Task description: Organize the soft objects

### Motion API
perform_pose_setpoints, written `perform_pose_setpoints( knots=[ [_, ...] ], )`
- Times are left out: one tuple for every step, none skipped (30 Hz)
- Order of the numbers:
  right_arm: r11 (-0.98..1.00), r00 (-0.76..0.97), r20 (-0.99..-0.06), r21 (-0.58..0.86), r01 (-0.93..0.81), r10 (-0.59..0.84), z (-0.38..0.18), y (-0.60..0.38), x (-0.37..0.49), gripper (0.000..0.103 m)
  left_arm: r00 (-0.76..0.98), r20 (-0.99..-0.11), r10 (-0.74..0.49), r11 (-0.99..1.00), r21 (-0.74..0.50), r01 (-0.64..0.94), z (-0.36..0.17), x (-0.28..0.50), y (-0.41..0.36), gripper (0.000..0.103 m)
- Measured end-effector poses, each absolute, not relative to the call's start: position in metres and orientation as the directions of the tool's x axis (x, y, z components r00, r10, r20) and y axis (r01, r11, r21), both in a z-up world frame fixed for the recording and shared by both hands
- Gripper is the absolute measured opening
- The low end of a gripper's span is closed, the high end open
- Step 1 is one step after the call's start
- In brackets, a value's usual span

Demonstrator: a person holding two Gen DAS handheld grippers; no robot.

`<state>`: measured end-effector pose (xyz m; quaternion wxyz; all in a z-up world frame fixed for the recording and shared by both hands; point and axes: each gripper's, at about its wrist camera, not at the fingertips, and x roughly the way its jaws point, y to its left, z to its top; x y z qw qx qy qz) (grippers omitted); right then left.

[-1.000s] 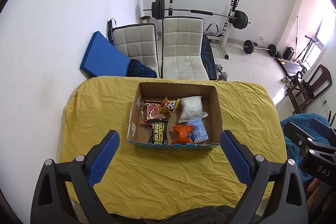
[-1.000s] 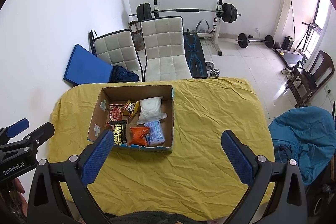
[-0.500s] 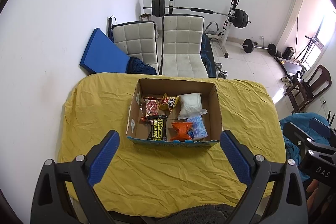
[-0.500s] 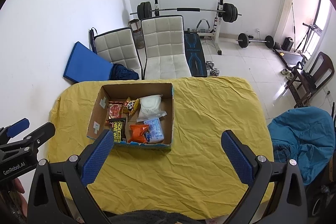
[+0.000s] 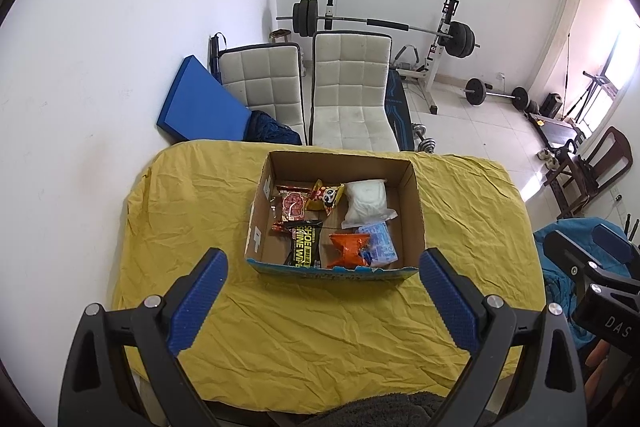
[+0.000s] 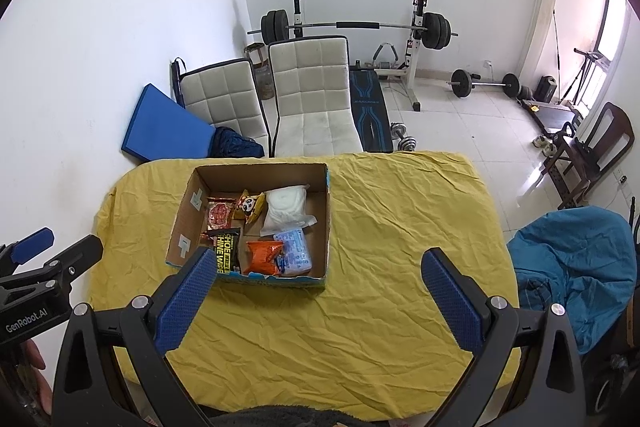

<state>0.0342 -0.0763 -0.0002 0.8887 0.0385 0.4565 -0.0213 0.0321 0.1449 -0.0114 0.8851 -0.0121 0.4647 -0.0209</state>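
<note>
Over the last second the only change is in the views: the brown open-topped cardboard box [image 5: 334, 215] has slid a little lower and closer in both wrist cameras, so both grippers have eased slightly forward and down toward it. Nothing inside the box has shifted.

The left gripper [image 5: 322, 293] hangs above the yellow wrinkled cloth-covered surface [image 5: 320, 327], its blue-padded fingers spread wide and holding nothing; the box sits straight ahead of it, just past the fingertips. The right gripper [image 6: 318, 291] is likewise spread and empty, with the box [image 6: 250, 223] ahead and to its left.

All the soft packets lie in the box: a white puffy plastic pouch [image 5: 366, 201] at the far right, a pale blue printed packet [image 5: 380, 245] and an orange crinkled foil bag [image 5: 348, 249] at the near right, a black wipes packet with yellow lettering [image 5: 306, 247] near the front wall, a red patterned sachet [image 5: 292, 205] and a yellow panda-print sachet [image 5: 326, 197] toward the back. No packet lies on the cloth outside it.

This fits either packets gathered and done, or a box waiting to be emptied and sorted; the small approach does not settle which.
</note>
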Motion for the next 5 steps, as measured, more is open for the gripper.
perform_pose_setpoints(
  knots=[
    [0.996,0.582,-0.813,0.045,0.072,-0.005,-0.0004,-0.0765,0.0342,0.103,0.569,-0.821,-0.046,0.999,-0.039,0.025,-0.0115,0.0305,0.1451,0.098],
    [0.996,0.581,-0.814,0.046,0.075,-0.006,-0.0001,-0.0763,0.0344,0.103,0.568,-0.822,-0.045,0.999,-0.038,0.025,-0.0115,0.0308,0.1451,0.098],
    [0.996,0.58,-0.815,0.05,0.075,-0.003,-0.0002,-0.0762,0.0344,0.103,0.568,-0.822,-0.045,0.999,-0.038,0.024,-0.0116,0.0296,0.1453,0.098],
    [0.996,0.58,-0.814,0.05,0.075,-0.003,-0.0003,-0.0761,0.0343,0.103,0.568,-0.822,-0.045,0.999,-0.039,0.024,-0.0115,0.0288,0.1457,0.098],
    [0.996,0.58,-0.814,0.049,0.073,-0.003,-0.0001,-0.0755,0.034,0.103,0.569,-0.821,-0.043,0.999,-0.036,0.023,-0.0116,0.0291,0.1455,0.098]
  ],
)
